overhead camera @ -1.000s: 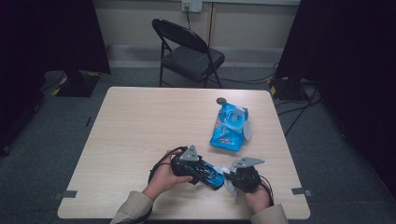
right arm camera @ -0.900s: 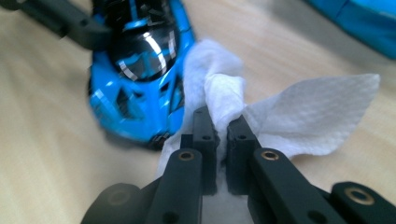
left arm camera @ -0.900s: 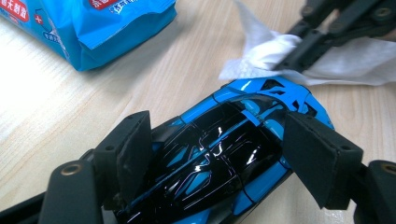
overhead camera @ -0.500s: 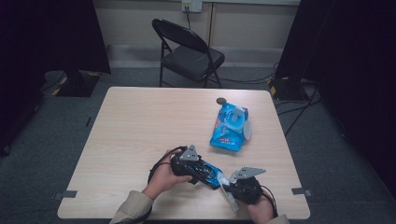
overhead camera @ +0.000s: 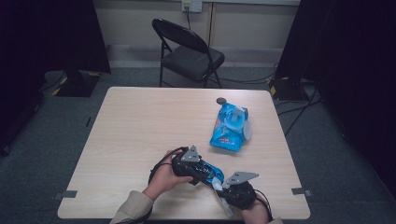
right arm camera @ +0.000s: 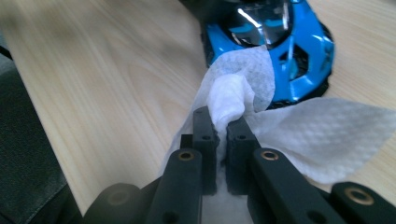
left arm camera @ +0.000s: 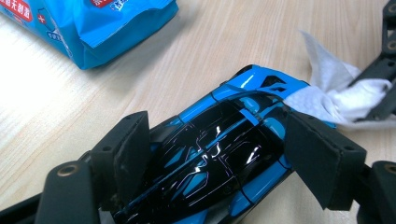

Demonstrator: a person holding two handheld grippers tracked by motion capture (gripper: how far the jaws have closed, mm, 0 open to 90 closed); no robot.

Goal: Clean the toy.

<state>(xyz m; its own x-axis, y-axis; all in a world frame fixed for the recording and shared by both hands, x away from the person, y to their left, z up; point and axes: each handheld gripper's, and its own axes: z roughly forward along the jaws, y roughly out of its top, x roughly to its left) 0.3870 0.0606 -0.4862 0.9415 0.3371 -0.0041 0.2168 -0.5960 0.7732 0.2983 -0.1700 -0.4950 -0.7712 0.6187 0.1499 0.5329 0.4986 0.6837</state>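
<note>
1. Two grippers work at the near edge of the counter, one in each of the person's hands. The left gripper has its fingers clenched on the sides of one toy car, blue with a glossy black top.
2. The right gripper has its fingers pinched tight on one white wipe, bunched at the tips and spread loose toward 3 o'clock in the right gripper view.
3. In the right gripper view, the wad of wipe touches the blue end of the car, which lies at 12 o'clock from the fingertips.
4. In the high view, the car sits at about 6 o'clock on the counter, between the two grippers, with the left gripper over most of its body.
5. One blue packet of wipes lies flat at about 2 o'clock on the counter, well apart from the car. One small dark round thing, too small to tell, lies just beyond its far end.
6. One black folding chair stands on the grey floor at 12 o'clock, beyond the counter. Cables trail over the floor at 2 o'clock.
</note>
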